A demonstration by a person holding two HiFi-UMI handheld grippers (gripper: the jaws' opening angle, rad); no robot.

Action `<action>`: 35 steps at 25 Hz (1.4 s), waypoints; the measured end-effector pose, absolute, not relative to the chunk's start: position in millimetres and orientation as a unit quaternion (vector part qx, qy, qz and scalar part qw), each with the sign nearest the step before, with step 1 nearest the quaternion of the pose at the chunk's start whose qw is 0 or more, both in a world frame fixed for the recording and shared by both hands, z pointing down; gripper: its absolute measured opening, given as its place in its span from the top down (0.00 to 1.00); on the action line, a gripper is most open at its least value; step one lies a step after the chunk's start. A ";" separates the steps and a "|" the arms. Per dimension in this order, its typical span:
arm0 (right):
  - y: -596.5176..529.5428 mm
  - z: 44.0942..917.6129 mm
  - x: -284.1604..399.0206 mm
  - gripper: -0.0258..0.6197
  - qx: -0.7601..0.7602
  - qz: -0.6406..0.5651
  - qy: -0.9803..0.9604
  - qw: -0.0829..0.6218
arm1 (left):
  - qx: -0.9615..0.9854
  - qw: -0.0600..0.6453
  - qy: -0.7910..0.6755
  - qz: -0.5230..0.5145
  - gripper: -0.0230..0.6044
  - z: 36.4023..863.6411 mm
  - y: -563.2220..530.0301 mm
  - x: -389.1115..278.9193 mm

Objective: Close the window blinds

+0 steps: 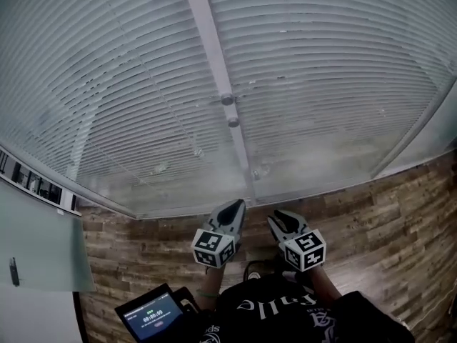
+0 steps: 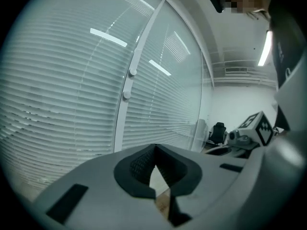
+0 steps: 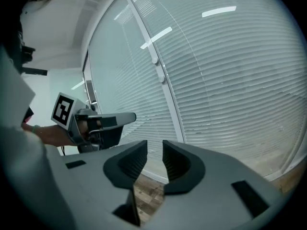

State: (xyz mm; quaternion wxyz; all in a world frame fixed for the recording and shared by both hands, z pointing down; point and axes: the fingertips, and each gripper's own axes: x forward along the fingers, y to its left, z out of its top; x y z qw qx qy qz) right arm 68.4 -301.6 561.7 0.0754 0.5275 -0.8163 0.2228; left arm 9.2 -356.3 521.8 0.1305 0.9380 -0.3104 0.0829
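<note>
White slatted blinds (image 1: 128,84) fill the glass wall ahead, their slats lying flat against the pane on both sides of a white upright frame (image 1: 214,48). Two round knobs (image 1: 227,99) (image 1: 233,121) sit on that frame. My left gripper (image 1: 230,209) is held low near my chest, well short of the glass, jaws shut with nothing between them. My right gripper (image 1: 280,219) hovers beside it, open by a narrow gap and empty. The left gripper view shows the closed pads (image 2: 144,164) below the knobs (image 2: 132,72). In the right gripper view, parted pads (image 3: 132,159) point toward the blinds (image 3: 230,80).
Wood-plank floor (image 1: 378,213) runs under the glass wall. A small lit screen (image 1: 151,313) sits at my lower left, and a pale panel (image 1: 36,241) stands at the left edge. A dark office chair (image 2: 218,128) is far along the wall.
</note>
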 end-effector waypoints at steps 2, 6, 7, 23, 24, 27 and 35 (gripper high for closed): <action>-284.7 557.4 50.5 0.79 0.541 0.215 -0.810 0.071 | 0.942 0.138 -0.293 0.087 0.96 529.4 -335.5 -6.3; -235.4 559.9 24.4 0.79 0.565 0.220 -0.793 0.062 | 0.954 0.142 -0.246 0.093 0.96 538.9 -286.4 -24.2; -222.0 562.1 22.2 0.79 0.573 0.223 -0.786 0.064 | 0.958 0.140 -0.232 0.092 0.96 540.1 -274.1 -25.0; -60.0 541.7 33.7 0.79 0.596 0.200 -0.774 0.070 | 0.961 0.145 -0.222 0.073 0.96 533.3 -119.8 -33.0; -48.9 540.9 35.4 0.79 0.592 0.200 -0.778 0.070 | 0.960 0.142 -0.229 0.071 0.96 530.5 -110.6 -30.7; -6.6 542.5 40.0 0.79 0.576 0.200 -0.790 0.071 | 0.955 0.141 -0.256 0.060 0.96 524.7 -71.5 -25.2; 129.8 574.8 40.8 0.79 0.530 0.235 -0.809 0.091 | 0.941 0.152 -0.294 0.075 0.96 539.9 86.0 -23.9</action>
